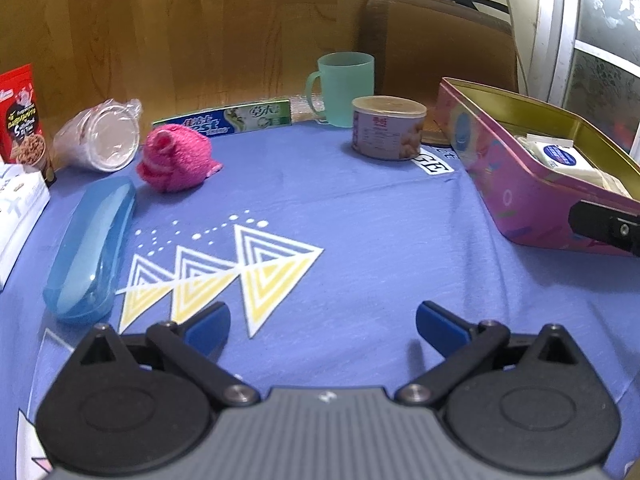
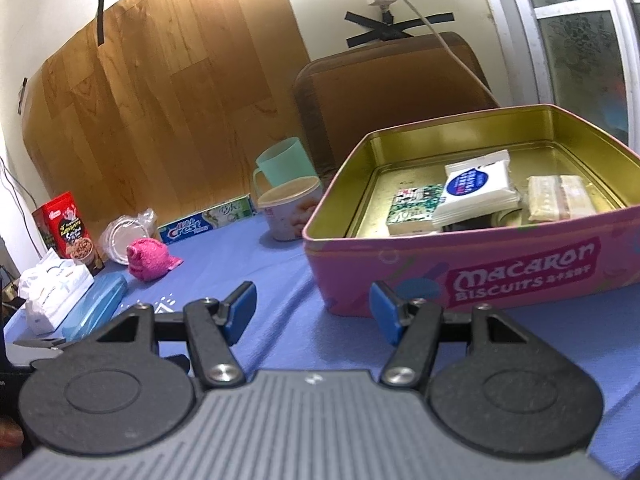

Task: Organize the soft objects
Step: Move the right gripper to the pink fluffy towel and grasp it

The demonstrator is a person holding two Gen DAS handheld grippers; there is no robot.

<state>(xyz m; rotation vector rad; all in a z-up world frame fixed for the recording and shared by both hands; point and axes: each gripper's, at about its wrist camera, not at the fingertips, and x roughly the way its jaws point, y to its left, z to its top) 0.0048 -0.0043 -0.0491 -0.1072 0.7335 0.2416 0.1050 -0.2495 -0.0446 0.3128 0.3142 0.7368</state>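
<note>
A: Cloth (image 1: pixel 360 216), blue with printed triangles, fills the middle of the left wrist view. What sits on it?

B: The pink biscuit tin (image 2: pixel 480 272) takes the right half of the right wrist view, with small packets lying inside it. The pink plush toy (image 1: pixel 176 160) lies at upper left, just beside the blue case (image 1: pixel 90 248) and apart from the tin.

A: And the grippers?

B: The left gripper (image 1: pixel 323 326) and right gripper (image 2: pixel 312 310) both hover with jaws spread wide, holding nothing.

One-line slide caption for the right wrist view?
Open right gripper faces pink Macaron biscuit tin holding small packets; pink plush toy lies beyond on blue cloth.
</note>
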